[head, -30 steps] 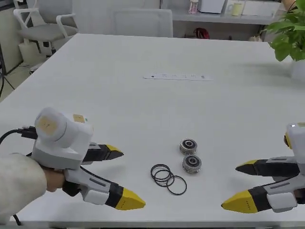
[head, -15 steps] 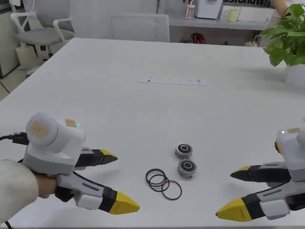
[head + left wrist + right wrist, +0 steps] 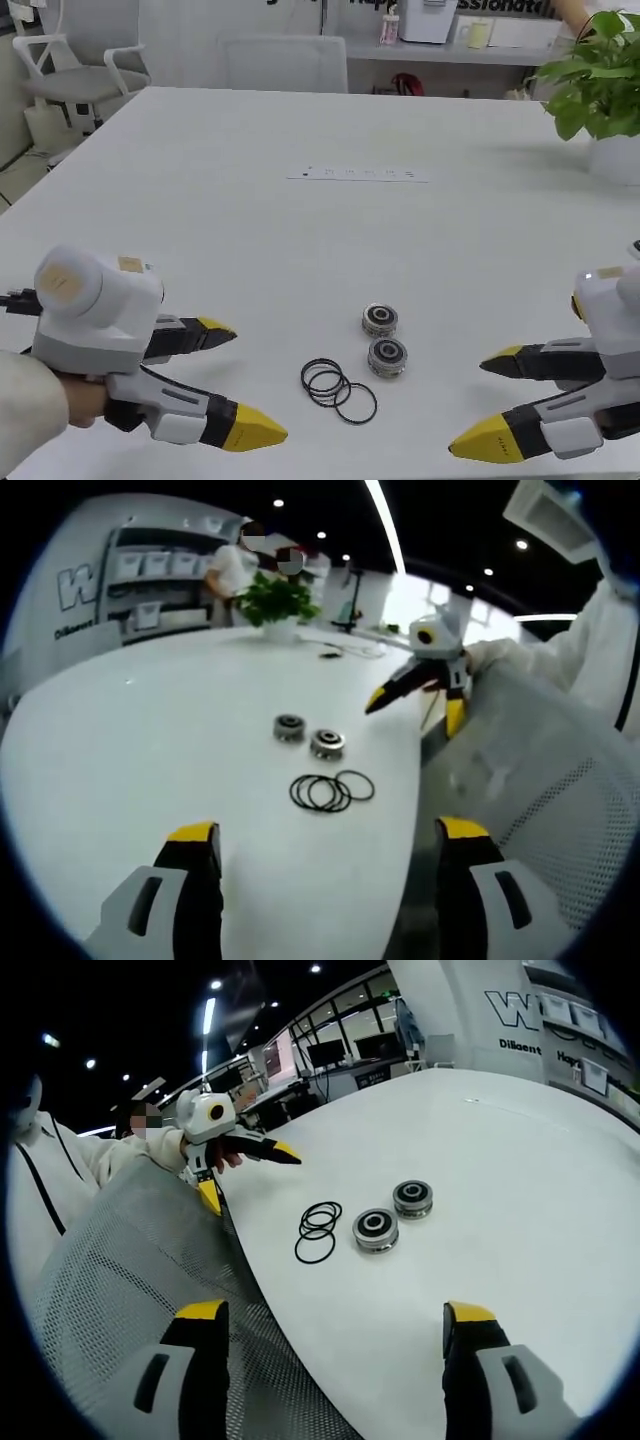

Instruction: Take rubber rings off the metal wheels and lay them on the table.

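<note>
Two metal wheels [image 3: 379,320] [image 3: 387,356] lie side by side on the white table [image 3: 300,240]. Several loose black rubber rings [image 3: 335,385] overlap one another just left of them. My left gripper [image 3: 240,382] hovers open to the left of the rings, with nothing between its yellow tips. Right of the wheels, my right gripper [image 3: 475,405] is open too and holds nothing. The left gripper view has the rings [image 3: 330,790], the wheels [image 3: 327,743] and the right gripper [image 3: 415,712] ahead. In the right gripper view the wheels [image 3: 375,1229], the rings [image 3: 318,1228] and the left gripper [image 3: 253,1180] lie ahead.
A white label strip [image 3: 358,174] lies mid-table. A potted plant [image 3: 595,75] stands at the far right corner. Chairs [image 3: 285,62] stand beyond the far edge. The table's near edge runs just under both grippers, beside a mesh chair [image 3: 130,1280].
The head camera has tipped, so the whole picture has slid down and left. Grippers, wheels and rings keep their places relative to each other.
</note>
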Demonstrator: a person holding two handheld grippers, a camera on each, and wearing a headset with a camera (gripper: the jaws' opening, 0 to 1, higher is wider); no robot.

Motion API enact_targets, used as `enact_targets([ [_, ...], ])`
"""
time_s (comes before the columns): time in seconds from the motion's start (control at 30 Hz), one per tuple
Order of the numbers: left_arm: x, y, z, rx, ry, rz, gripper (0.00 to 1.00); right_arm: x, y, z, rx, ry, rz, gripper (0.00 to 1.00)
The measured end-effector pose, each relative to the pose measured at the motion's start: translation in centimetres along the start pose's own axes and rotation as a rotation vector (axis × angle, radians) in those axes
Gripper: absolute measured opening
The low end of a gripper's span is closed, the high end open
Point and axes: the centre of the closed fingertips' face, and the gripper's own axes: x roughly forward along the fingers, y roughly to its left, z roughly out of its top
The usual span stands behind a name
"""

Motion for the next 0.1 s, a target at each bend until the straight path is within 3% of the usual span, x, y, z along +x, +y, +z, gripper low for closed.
enact_targets([
  [0.1, -0.05, 0.03, 0.05, -0.009, -0.009, 0.001, 0.9, -0.06, -0.13, 0.09, 0.004, -0.007, -0.006, 0.85],
])
